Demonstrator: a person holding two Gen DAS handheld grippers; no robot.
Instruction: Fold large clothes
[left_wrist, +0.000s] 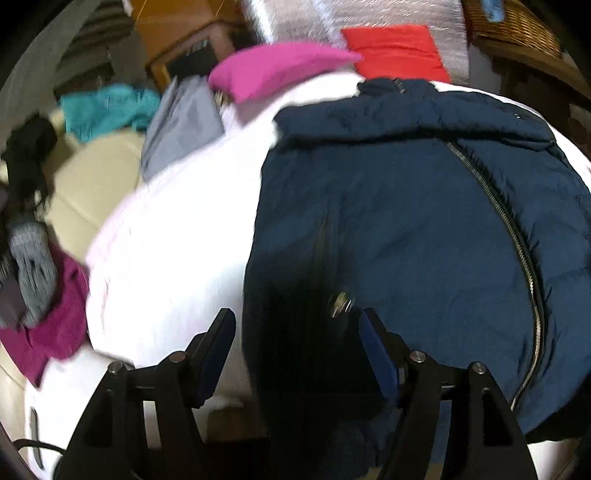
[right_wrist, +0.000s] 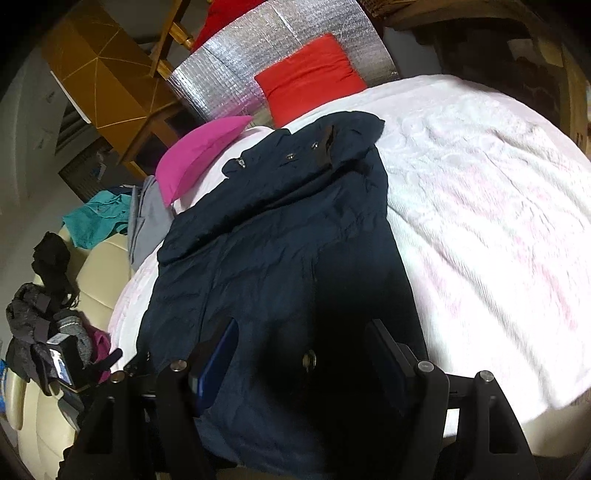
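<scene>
Your navy padded jacket (right_wrist: 280, 266) lies spread on the white blanket (right_wrist: 480, 206) of the bed, collar end towards the pink cushion (right_wrist: 199, 155) and red cushion (right_wrist: 314, 81), hem end nearest you. Your left tool (left_wrist: 297, 334) hangs over the hem near the left edge with its jaws apart and nothing pinched; your right tool (right_wrist: 301, 347) sits over the same end, also spread wide and empty, with fabric below the gap.

The main risk is what you catch when you close. The jacket is thick and puffy, so a shallow bite likely takes only the top layer, and the lift would peel the front open along the zip (left_wrist: 517, 236) instead of folding the whole body. Bite too deep and you may gather the blanket as well, dragging it up with the hem. Uneven grips would probably skew the fold, and the slippery shell could slide out mid-lift. The left view is blurred, so I cannot judge exactly where its jaws stand.
</scene>
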